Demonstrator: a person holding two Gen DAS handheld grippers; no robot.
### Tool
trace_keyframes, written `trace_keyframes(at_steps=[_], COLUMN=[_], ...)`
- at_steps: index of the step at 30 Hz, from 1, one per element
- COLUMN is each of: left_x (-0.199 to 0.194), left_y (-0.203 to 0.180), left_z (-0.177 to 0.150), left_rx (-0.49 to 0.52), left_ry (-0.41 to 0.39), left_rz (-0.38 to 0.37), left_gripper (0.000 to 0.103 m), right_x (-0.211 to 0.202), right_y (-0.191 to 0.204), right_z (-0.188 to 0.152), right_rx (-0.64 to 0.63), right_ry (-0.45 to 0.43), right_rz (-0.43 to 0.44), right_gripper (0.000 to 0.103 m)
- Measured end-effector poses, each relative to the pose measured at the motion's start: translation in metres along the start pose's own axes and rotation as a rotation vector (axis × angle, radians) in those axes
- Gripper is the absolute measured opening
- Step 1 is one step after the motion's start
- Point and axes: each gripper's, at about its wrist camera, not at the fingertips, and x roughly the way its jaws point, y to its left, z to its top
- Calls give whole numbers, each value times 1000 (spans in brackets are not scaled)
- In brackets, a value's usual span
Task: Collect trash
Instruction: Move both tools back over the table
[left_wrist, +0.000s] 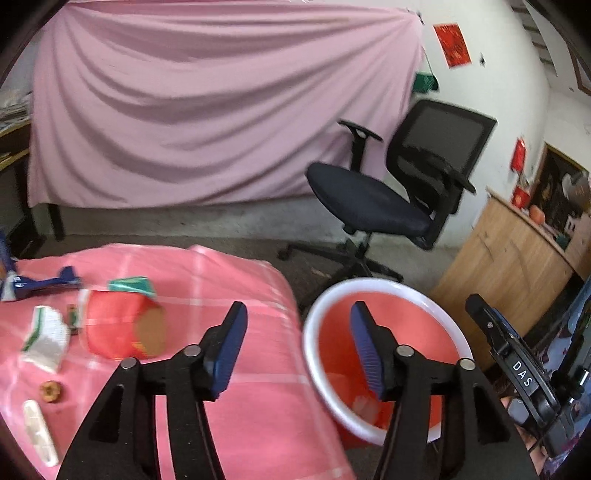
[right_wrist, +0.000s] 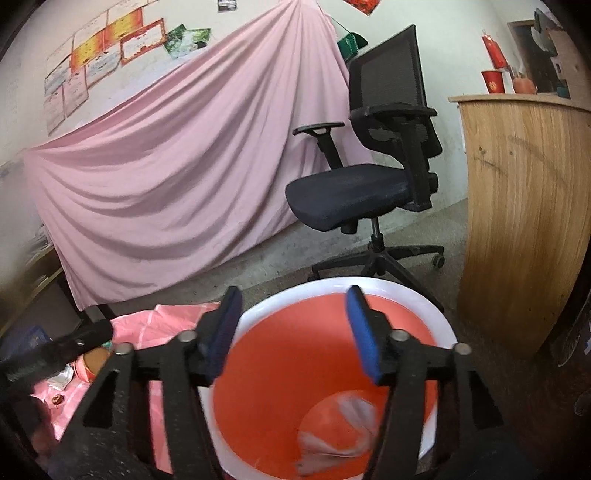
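Note:
A red bin with a white rim (left_wrist: 369, 285) stands on the floor beside a table under a pink checked cloth (left_wrist: 236, 280). On the cloth lie a red carton (left_wrist: 118, 325), a teal wrapper (left_wrist: 133, 283), a blue wrapper (left_wrist: 40, 284), a white-and-green wrapper (left_wrist: 46, 336), a small brown round piece (left_wrist: 51, 391) and a white plastic strip (left_wrist: 38, 432). My left gripper (left_wrist: 299, 310) is open and empty, over the table's edge next to the bin. My right gripper (right_wrist: 293, 299) is open and empty above the bin's rim (right_wrist: 332, 286). Crumpled pale trash (right_wrist: 343, 432) lies in the bin's bottom.
A black office chair (left_wrist: 384, 206) stands on the floor just behind the bin. A wooden cabinet (right_wrist: 524, 221) rises at the bin's right. A pink sheet (left_wrist: 207, 110) drapes furniture along the back wall.

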Motion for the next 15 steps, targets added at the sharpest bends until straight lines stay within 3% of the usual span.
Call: trace_keyframes(at_steps=[2,4,5,7,10,15], left_x=[-14,-36,-44,-64,-95,-133], left_y=[10,24,29,40,58,84], left_z=[1,-1,-2,-6,-15,-31], left_rx=[-15,-31,-36,-44,-40,-28], left_ry=[-37,-97,-124,-187,-286,-352], left_rz=[22,54,69,109,163,252], left_gripper=[62,80,84,98,101,101], right_x=[-5,-14,-17,-29,-45,-68], right_y=[8,19,24,39,58,91], right_z=[1,1,1,1,0,-3], right_rx=[-7,-16,-21,-42,-60,-93], right_ry=[-24,-68,-84,-139,-210,-307], right_rz=[19,55,68,111,185,303], right_gripper=[91,99,103,103,103,103])
